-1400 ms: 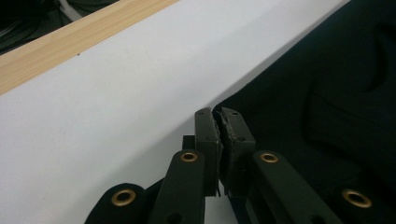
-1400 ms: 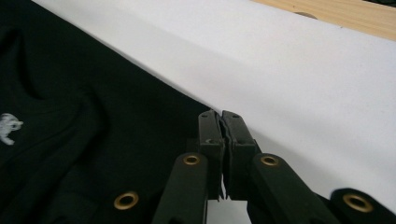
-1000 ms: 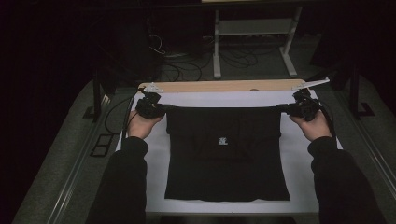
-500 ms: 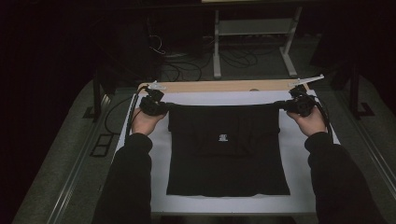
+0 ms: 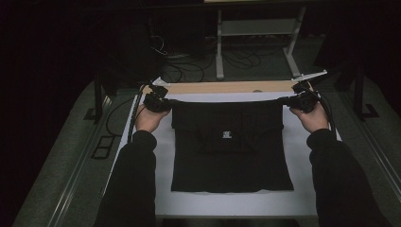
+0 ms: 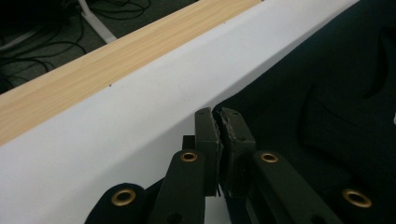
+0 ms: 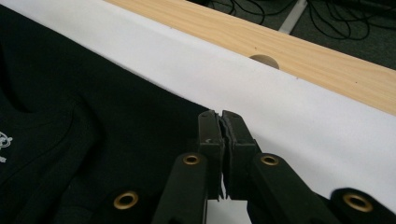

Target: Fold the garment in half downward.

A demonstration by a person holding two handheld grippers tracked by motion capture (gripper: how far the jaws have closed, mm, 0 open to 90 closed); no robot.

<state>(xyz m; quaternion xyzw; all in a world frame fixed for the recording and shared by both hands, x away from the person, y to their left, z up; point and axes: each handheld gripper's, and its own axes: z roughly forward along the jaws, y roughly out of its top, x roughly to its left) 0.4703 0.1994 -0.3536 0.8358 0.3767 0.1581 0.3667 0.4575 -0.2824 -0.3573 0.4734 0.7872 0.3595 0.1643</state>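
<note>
The jaws of both grippers are pressed together, each pinching an upper corner of a black shirt. The left gripper (image 5: 158,102) holds the far left corner of the shirt (image 5: 231,142), and the right gripper (image 5: 302,100) holds the far right corner, so the cloth's top edge runs taut and nearly straight between them. In the left gripper view the closed jaws meet at the shirt's edge where it lies on the white sheet (image 6: 116,140); the right gripper view shows the same on its side, with a strip of bare wood beyond. The shirt lies flat near the middle of the bench (image 5: 222,87), on the sheet, its lower hem toward the person. Its upper part looks already folded, with a small white print facing up and a doubled band across the top. Judging from this, the shirt is spread and partly folded, and both corners are gripped; the fold toward the near hem, and any further folds, seem yet to be done.
</note>
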